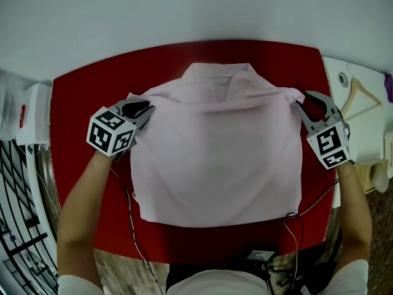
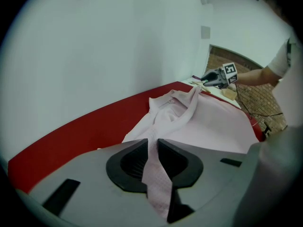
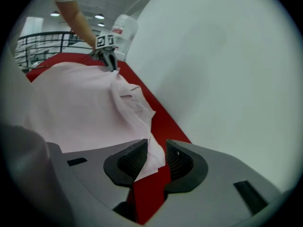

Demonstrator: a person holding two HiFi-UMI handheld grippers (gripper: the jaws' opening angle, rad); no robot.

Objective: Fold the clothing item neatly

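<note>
The pink shirt (image 1: 215, 158) lies spread flat in the middle of the red table (image 1: 80, 103). The left gripper (image 2: 152, 148) pinches a strip of its fabric tight. The right gripper (image 3: 156, 150) stands part-open, with cloth loose between its jaws, seemingly brushing one pad.

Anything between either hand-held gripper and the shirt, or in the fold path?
Nothing visible. Left hand-held gripper is shut on the shirt at its left edge; right hand-held gripper has fabric between parted jaws. Nothing lies on the shirt; cables sit at the near edge of the red table.
</note>
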